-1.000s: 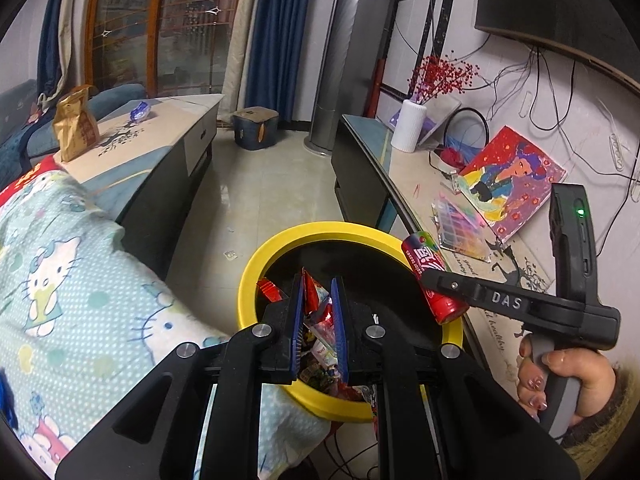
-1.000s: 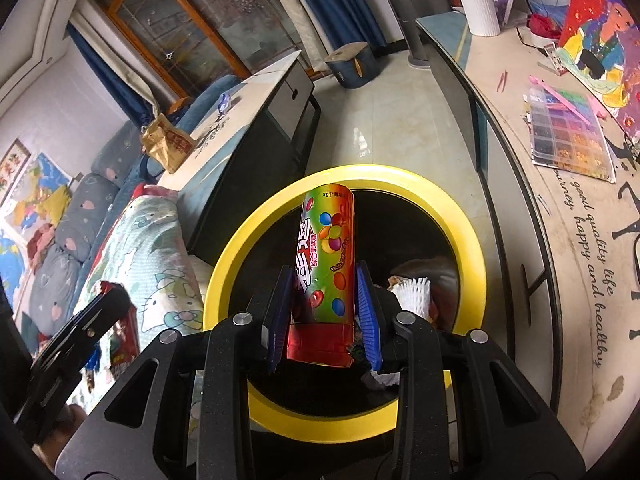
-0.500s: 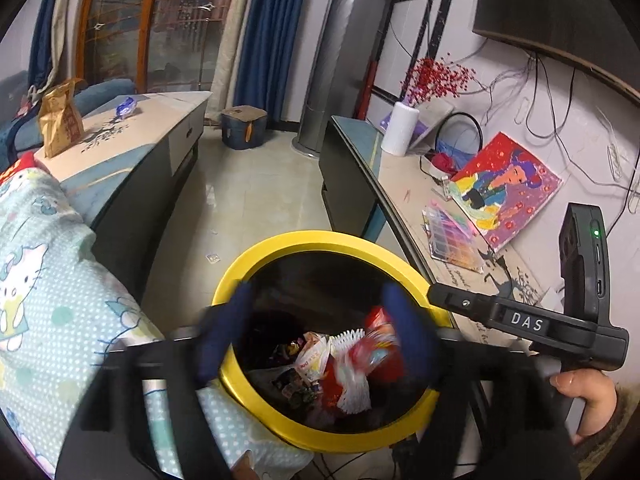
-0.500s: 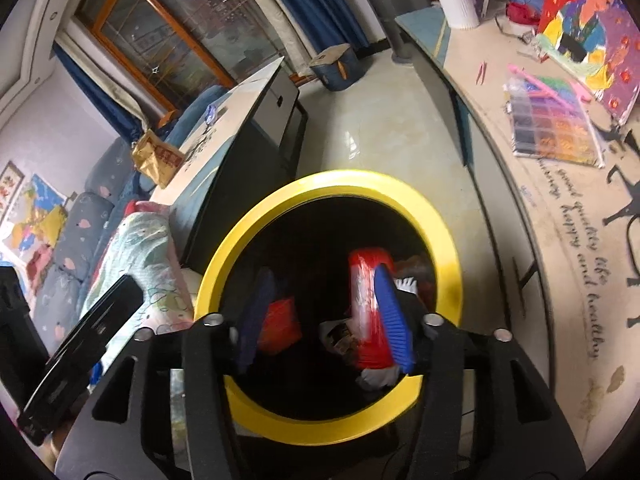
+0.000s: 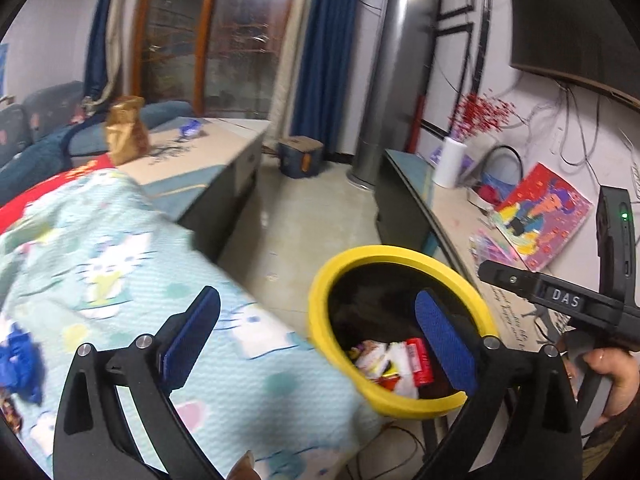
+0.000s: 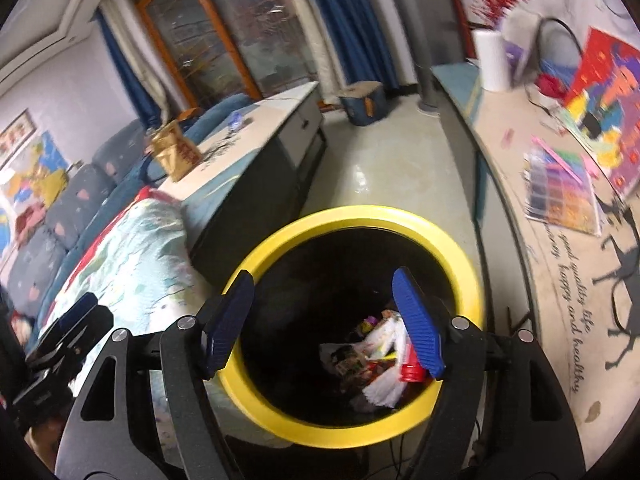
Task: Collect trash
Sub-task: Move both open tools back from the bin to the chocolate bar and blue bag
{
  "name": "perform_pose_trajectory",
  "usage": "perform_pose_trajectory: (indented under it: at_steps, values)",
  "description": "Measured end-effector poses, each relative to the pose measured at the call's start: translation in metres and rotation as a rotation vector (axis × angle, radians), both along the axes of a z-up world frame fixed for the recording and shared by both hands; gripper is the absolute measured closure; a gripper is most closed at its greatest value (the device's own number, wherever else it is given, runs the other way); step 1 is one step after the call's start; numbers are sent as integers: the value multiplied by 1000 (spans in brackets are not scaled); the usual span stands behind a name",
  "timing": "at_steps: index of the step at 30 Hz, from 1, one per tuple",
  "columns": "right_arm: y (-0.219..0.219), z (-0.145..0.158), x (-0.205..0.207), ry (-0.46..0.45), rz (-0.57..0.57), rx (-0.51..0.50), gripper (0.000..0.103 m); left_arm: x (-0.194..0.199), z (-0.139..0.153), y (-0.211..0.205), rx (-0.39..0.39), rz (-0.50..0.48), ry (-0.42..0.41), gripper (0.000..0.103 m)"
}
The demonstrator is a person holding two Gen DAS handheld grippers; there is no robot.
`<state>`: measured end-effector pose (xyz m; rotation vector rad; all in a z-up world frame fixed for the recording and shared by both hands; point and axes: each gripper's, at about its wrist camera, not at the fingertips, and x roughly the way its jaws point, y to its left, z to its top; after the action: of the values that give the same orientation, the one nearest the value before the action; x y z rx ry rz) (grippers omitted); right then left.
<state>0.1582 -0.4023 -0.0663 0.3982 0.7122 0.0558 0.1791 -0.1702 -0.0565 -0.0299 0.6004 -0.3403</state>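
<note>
Now that both the left claw (image 5: 316,328) and the right claw (image 6: 322,320) have just been opening and stand wide and empty, their wrappers and red can (image 6: 412,370) lie inside the yellow-rimmed bin (image 6: 280,240), so more trash awaits.

bin (image 6: 360,216): between quilt (image 6: 132,248) left, counter (image 6: 552,264) right | wrappers (image 6: 380,344): in bin | cabinet (image 6: 256,160): behind quilt
</note>
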Motion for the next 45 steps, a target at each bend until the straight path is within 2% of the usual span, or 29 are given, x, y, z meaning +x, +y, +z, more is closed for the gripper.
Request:
perform_pose_trajectory:
  at_steps: [16,22,32,37,42,43,45]
  values:
    - [99,21,-3,-46,272,-86,39,-53,13,103,43,260,-87,7]
    - [140,26,-4,-51,379,-98,39,-65,14,140,36,362,-79,7]
    - [210,32,13,-37,558,-54,39,-82,2,206,40,516,-13,7]
    - [254,31,23,-25,638,-56,39,-88,-10,230,39,558,44,7]
    - [301,28,33,-3,716,-58,39,-88,-26,252,4,563,115,8]
    - [309,26,35,0,725,-61,39,-88,-29,255,-9,559,128,10]
    - [325,24,38,6,752,-72,39,-87,-35,261,-35,554,153,25]
